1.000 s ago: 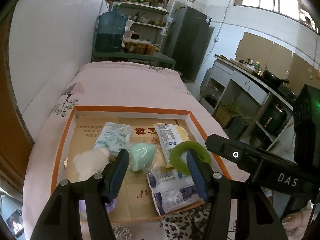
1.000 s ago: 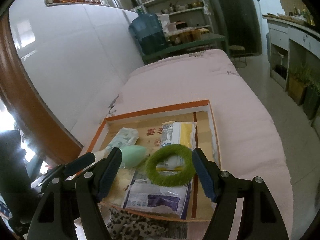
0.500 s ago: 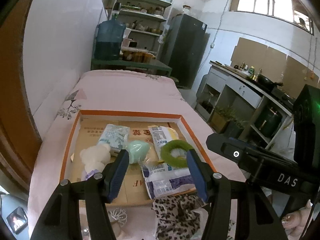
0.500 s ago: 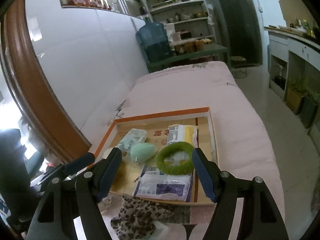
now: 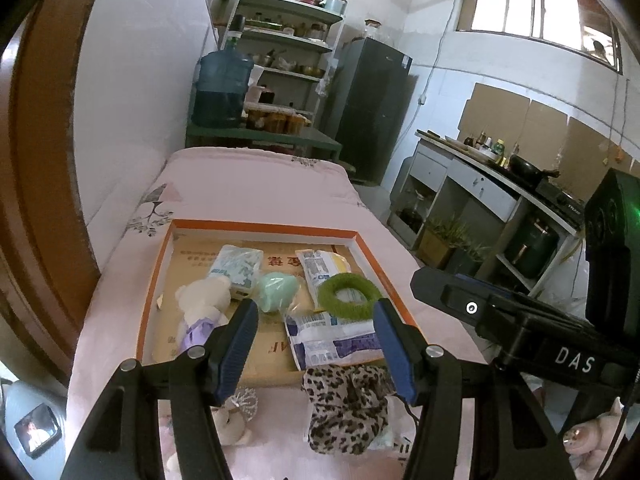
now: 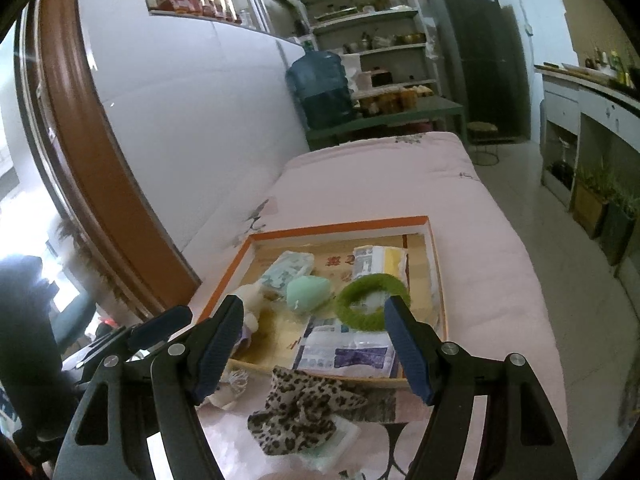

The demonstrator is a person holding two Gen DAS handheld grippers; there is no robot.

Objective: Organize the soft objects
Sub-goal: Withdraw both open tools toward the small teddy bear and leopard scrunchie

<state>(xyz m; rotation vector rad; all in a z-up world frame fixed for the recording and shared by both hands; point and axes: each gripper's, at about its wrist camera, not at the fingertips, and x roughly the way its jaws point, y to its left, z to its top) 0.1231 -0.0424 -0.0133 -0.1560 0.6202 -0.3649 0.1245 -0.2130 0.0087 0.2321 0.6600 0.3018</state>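
I am holding both the left gripper (image 5: 314, 344) and right gripper (image 6: 314, 350) with fingers wide apart, gripping nothing. The orange-rimmed tray (image 5: 256, 226) on the bed is already holding most soft items; the leopard-print cloth (image 5: 346, 408) is lying outside, waiting.

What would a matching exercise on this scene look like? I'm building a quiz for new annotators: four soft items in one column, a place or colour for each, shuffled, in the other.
Column 1:
1. plush bear
2. fuzzy ring
3. leopard-print cloth
4. egg-shaped sponge

Column 2:
A. outside the tray, on the pink bedding at its near edge
B. mint green
C. dark green, lying partly on a plastic packet
D. white, at the tray's left side

Pairs: 1-D, 2-C, 3-A, 4-B
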